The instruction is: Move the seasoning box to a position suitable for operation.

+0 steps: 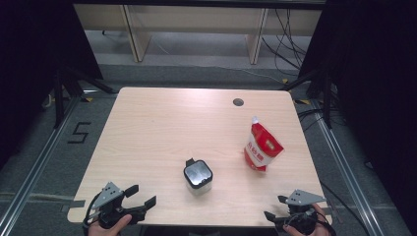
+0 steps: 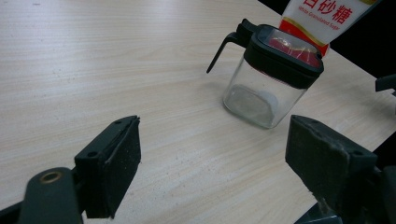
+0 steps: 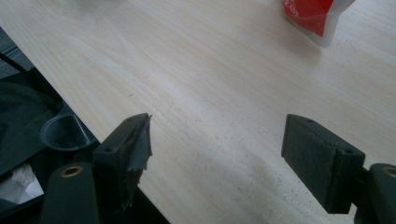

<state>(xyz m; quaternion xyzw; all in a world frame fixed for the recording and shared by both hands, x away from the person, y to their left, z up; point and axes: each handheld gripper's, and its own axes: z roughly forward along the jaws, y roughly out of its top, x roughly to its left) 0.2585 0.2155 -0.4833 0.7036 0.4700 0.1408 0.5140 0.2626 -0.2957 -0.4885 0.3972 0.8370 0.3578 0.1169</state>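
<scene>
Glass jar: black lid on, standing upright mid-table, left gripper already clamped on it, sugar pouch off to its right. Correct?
Not quite. The left gripper is open and apart from the glass jar, near the table's front edge; the high view shows it. The rest holds: black lid on, jar upright, sugar pouch to its right.

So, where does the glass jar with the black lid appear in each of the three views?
High view: the glass jar stands near the table's front edge, about midway between the grippers.
Left gripper view: the jar is upper right of centre, its handle pointing left.
Right gripper view: I cannot make out the jar here.
Shared landmark: the red and white sugar pouch.
</scene>
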